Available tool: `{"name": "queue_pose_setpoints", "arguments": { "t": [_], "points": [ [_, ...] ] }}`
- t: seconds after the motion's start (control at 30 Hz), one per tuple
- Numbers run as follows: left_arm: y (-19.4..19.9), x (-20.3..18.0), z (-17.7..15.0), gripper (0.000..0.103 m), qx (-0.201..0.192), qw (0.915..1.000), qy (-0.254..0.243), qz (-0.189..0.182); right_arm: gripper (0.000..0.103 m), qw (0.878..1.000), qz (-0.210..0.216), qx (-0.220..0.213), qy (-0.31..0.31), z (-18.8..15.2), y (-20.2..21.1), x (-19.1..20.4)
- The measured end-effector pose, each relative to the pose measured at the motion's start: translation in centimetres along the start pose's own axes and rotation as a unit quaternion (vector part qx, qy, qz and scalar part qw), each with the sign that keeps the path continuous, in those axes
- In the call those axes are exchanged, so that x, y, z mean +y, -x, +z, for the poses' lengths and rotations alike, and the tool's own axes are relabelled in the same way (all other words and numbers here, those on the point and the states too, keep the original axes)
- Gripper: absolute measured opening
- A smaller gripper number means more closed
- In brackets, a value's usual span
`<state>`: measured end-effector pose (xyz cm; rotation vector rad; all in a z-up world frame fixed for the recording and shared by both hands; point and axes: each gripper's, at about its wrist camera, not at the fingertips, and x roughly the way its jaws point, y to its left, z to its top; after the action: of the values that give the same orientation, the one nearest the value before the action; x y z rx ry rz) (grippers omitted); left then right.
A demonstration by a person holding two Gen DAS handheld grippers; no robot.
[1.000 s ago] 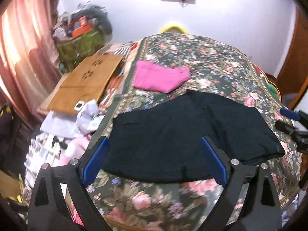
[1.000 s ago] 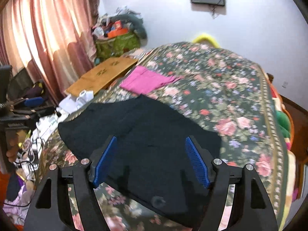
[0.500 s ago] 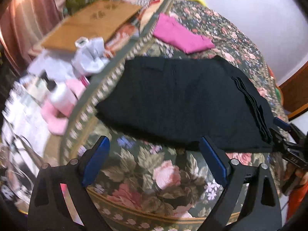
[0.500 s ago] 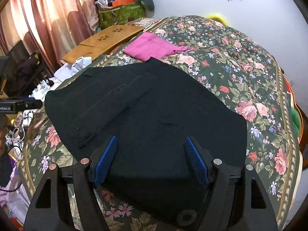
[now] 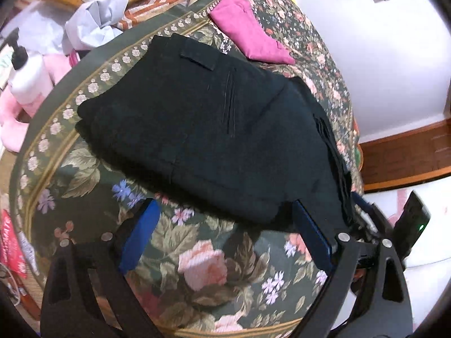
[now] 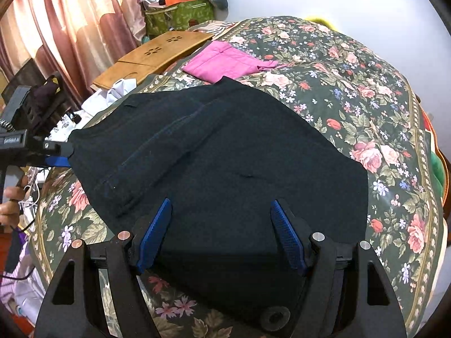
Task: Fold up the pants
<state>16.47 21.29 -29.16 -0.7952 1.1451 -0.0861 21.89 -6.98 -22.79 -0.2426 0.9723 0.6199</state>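
Observation:
Black pants (image 5: 214, 129) lie folded flat on the floral bedspread (image 5: 203, 267), also in the right wrist view (image 6: 225, 155). My left gripper (image 5: 225, 242) is open and empty, low over the bedspread at the pants' near edge. My right gripper (image 6: 222, 233) is open and empty, just above the pants' near end. The right gripper shows at the right edge of the left wrist view (image 5: 363, 211), at the pants' corner. The left gripper shows at the left edge of the right wrist view (image 6: 60, 156), at the opposite corner.
A folded pink garment (image 6: 225, 62) lies beyond the pants. A wooden lap table (image 6: 157, 53), white bags (image 5: 93, 25), a lotion bottle (image 5: 26, 76) and clutter sit left of the bed. A curtain (image 6: 70, 28) hangs at left, a wall behind.
Both grippers have come down closer to the bed. The left one swung toward the pants' left corner; the right one dropped over the near end. Both stayed open.

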Motion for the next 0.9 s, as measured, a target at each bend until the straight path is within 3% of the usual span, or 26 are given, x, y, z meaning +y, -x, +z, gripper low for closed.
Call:
{"name": "queue_pose_setpoints", "arguments": {
  "t": [0.1,0.27,0.5,0.57,0.63,0.77,0.83,0.9],
  "points": [
    [-0.5,0.6,0.9,0.095,0.003,0.9998,0.015,-0.012,0.07,1.0,0.004,0.0,-0.001,0.0,-0.1,-0.1],
    [-2.0,1.0,2.5,0.093,-0.001,0.9998,0.016,0.007,0.07,1.0,0.009,-0.003,-0.008,-0.2,-0.2,-0.2],
    [-2.9,0.5,4.0,0.041,-0.033,0.9936,-0.017,0.107,0.07,1.0,0.012,-0.005,-0.015,-0.3,-0.2,-0.2],
    [-2.3,-0.2,3.9,0.032,-0.053,0.989,-0.042,0.132,0.07,1.0,0.013,-0.005,-0.016,-0.3,-0.1,-0.2],
    [-1.3,-1.4,4.0,0.027,-0.081,0.9817,-0.07,0.158,0.07,1.0,0.014,-0.004,-0.017,-0.3,-0.1,-0.3],
    [1.2,-5.5,3.9,0.022,-0.144,0.9558,-0.144,0.213,0.07,1.0,0.016,-0.006,-0.018,-0.4,-0.1,-0.3],
    [2.5,-8.1,4.0,0.022,-0.174,0.9414,-0.181,0.225,0.07,1.0,0.016,-0.008,-0.02,-0.4,-0.2,-0.3],
    [3.6,-10.3,4.2,0.022,-0.197,0.933,-0.205,0.222,0.07,1.0,0.017,-0.009,-0.023,-0.4,-0.1,-0.4]
  ]
}}
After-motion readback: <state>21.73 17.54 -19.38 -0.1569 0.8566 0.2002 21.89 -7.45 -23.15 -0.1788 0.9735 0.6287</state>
